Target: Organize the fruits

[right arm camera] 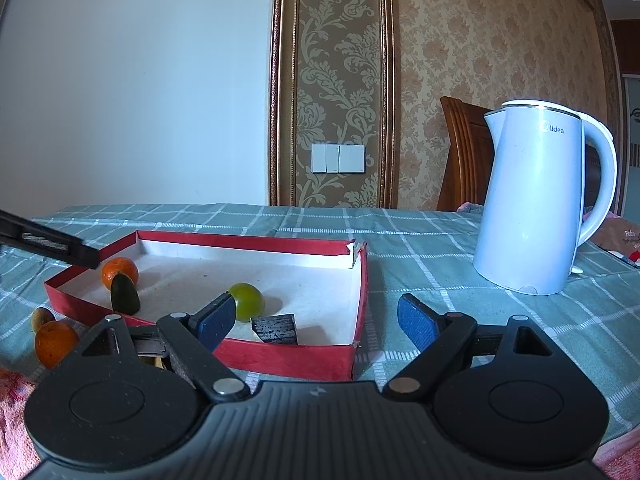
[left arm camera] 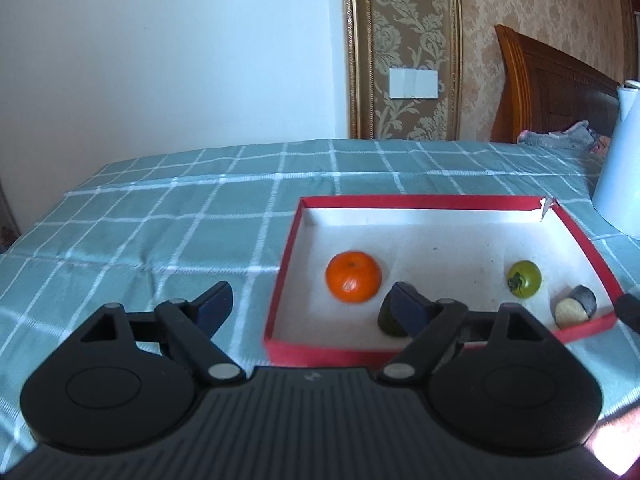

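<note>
We see a table under a teal checked cloth (right arm camera: 420, 240). On it: red shallow box (right arm camera: 280, 356) ahead of the right tongs' left finger, white kettle (right arm camera: 536, 200) beyond their right finger, an orange (right arm camera: 54, 342) and a brownish piece (right arm camera: 42, 317) far left.

The brand name "Midea" is printed in blue, beside a round logo, near the top of the white kettle (right arm camera: 536, 200). Red lettering beginning "Feb" is seen on a soft item (right arm camera: 624, 240) behind the kettle, but the rest cannot be read.
</note>
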Tool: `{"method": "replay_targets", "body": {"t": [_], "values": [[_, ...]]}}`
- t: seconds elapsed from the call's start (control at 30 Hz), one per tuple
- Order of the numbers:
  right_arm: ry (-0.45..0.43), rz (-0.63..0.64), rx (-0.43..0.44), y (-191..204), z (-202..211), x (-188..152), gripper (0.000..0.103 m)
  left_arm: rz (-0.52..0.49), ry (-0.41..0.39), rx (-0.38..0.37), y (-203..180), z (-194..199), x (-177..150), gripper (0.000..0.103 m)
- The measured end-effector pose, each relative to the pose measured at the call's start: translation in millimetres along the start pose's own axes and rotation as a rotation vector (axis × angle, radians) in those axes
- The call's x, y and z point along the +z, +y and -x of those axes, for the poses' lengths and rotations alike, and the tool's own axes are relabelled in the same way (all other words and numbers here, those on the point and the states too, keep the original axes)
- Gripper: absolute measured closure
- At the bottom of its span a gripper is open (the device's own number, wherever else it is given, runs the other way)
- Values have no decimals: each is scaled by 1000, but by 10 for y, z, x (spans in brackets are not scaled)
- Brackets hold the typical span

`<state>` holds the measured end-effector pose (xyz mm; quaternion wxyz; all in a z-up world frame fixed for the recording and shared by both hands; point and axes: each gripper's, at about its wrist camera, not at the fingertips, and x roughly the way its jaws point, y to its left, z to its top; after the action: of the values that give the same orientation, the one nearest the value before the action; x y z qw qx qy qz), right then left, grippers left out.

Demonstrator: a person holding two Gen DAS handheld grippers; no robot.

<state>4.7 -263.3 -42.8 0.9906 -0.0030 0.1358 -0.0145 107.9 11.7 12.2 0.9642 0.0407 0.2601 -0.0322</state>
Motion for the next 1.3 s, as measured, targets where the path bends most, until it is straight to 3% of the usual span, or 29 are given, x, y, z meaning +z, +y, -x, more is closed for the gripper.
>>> {"method": "replay_targets", "body": {"t": [0.23, 0.6, 1.07, 1.3], "values": [[13, -13, 3, -16, -20, 5, 15, -1, -32, 36, 74, 354, -245, 12], [26, -22, 9, -26, -22, 9, 15, 30, -2, 45, 253, 516, -479, 11], [121, -74, 147, -43, 298, -135, 15, 94, 28, 65, 534, 580, -784, 8], [154, 9, 230, 167, 277, -153, 15, 100, 52, 53, 543, 533, -877, 7]]}}
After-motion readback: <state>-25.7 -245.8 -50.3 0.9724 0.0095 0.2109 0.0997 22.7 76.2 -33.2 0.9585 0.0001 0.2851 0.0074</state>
